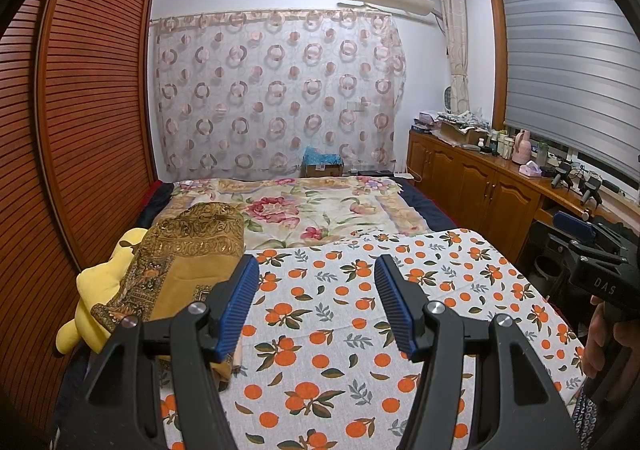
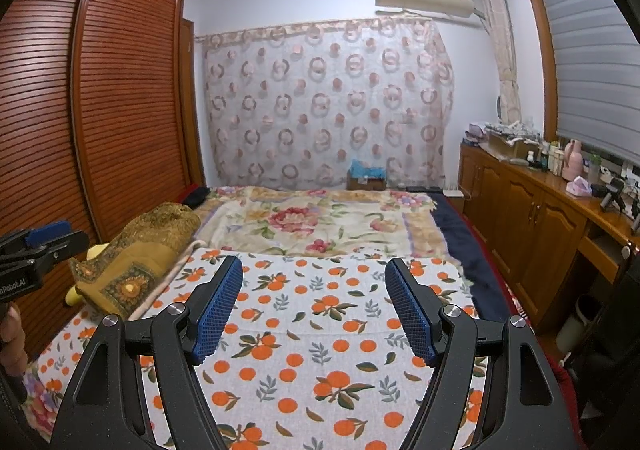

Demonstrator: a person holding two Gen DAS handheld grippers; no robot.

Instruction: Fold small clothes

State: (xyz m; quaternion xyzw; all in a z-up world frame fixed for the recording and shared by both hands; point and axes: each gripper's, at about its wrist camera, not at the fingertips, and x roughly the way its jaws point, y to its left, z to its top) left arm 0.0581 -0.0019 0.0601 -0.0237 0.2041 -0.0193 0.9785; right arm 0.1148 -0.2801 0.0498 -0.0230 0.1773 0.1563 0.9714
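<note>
An orange-print white cloth (image 1: pixel 344 330) lies spread flat on the near end of the bed; it also shows in the right wrist view (image 2: pixel 320 334). My left gripper (image 1: pixel 316 270) is open and empty, held above the cloth. My right gripper (image 2: pixel 314 270) is open and empty above the same cloth. The right gripper also shows at the right edge of the left wrist view (image 1: pixel 592 250), and the left gripper at the left edge of the right wrist view (image 2: pixel 36 246). No small garment is visible.
A gold patterned cushion (image 1: pixel 188 262) and a yellow plush toy (image 1: pixel 100 290) lie along the bed's left side by the slatted wardrobe (image 1: pixel 80 110). A floral blanket (image 1: pixel 304 210) covers the far bed. A wooden cabinet (image 1: pixel 480 186) with clutter runs along the right.
</note>
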